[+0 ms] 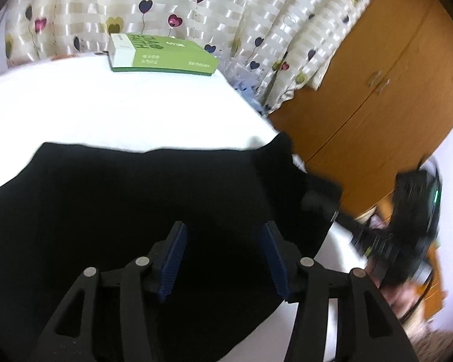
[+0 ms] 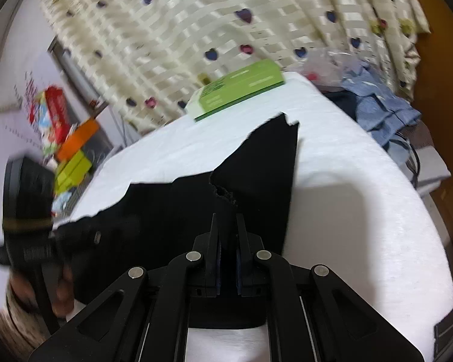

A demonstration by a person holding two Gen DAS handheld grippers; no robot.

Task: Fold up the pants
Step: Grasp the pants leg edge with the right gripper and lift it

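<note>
Where the white counter (image 1: 120,105) ends, a curtain (image 1: 166,3) with little hearts hangs behind it, and a wooden cupboard (image 1: 377,90) stands beside the curtain. A green box (image 1: 166,55) sits on the counter near the curtain. The black pants (image 1: 136,196) lie spread on the counter, on the side away from the box. The left tool (image 1: 225,259) is wide open above the pants and holds nothing. The right tool (image 2: 227,253) is pinched tight on a bunch of the pants (image 2: 250,175).
</note>
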